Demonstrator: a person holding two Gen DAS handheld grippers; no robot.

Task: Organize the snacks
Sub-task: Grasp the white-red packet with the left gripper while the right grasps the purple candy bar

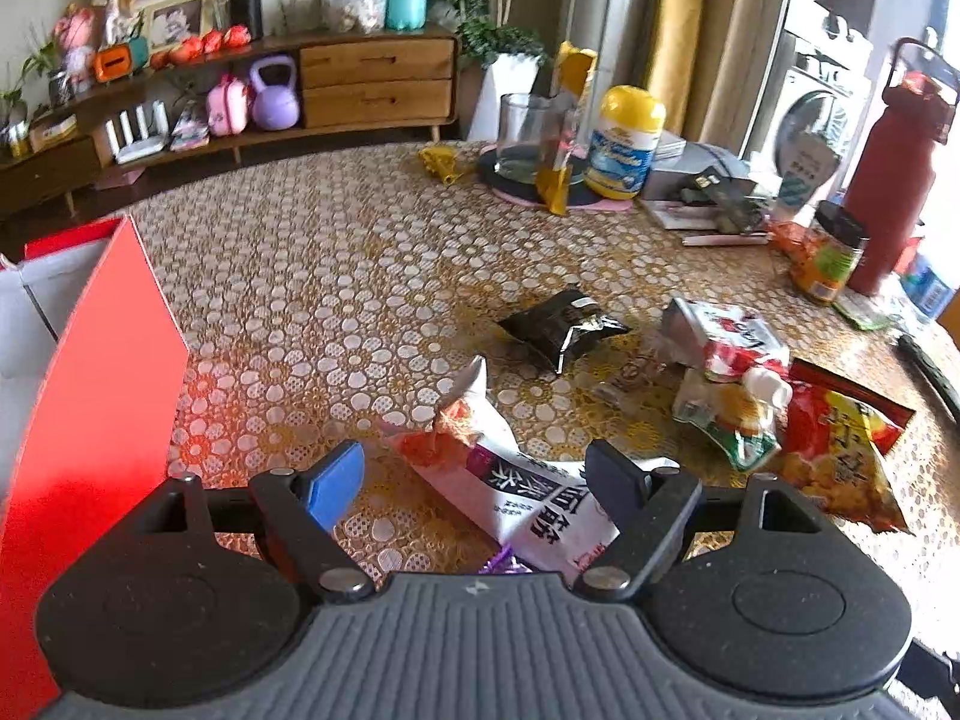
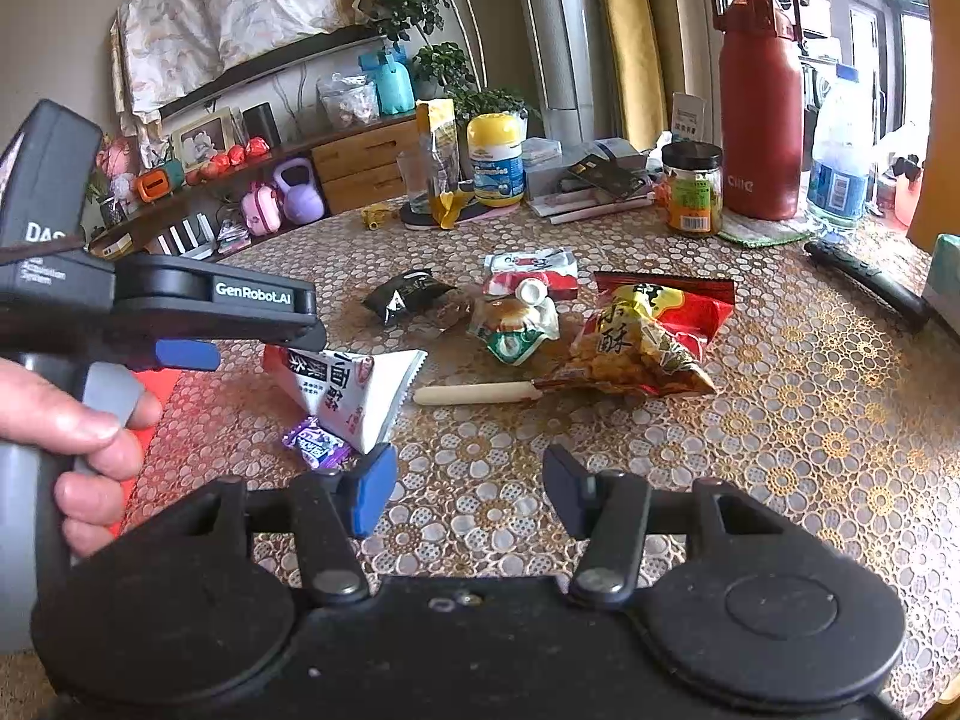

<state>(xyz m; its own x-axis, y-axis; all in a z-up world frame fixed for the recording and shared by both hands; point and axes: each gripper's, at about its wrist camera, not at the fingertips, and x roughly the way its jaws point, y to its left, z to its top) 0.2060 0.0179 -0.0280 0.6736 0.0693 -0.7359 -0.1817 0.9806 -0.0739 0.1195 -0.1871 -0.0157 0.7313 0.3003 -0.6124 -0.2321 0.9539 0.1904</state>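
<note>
Left wrist view: left gripper [image 1: 474,483] is hovering with jaws spread over the white snack packet [image 1: 528,492] near the table's [image 1: 336,252] front edge; right gripper [image 2: 468,489] is empty, half-spread. Best centring before squeezing.

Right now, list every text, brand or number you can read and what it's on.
"GenRobot.AI": side of the left claw, right wrist view.
"DAS", cut off: its handle body.
"酥": red and yellow snack bag.
"面", large black characters, partly readable: white snack packet.
Yellow-lid bottle: label too blurred to read.
Red flask: logo unclear.
Jar: barcode and label illegible.
</note>
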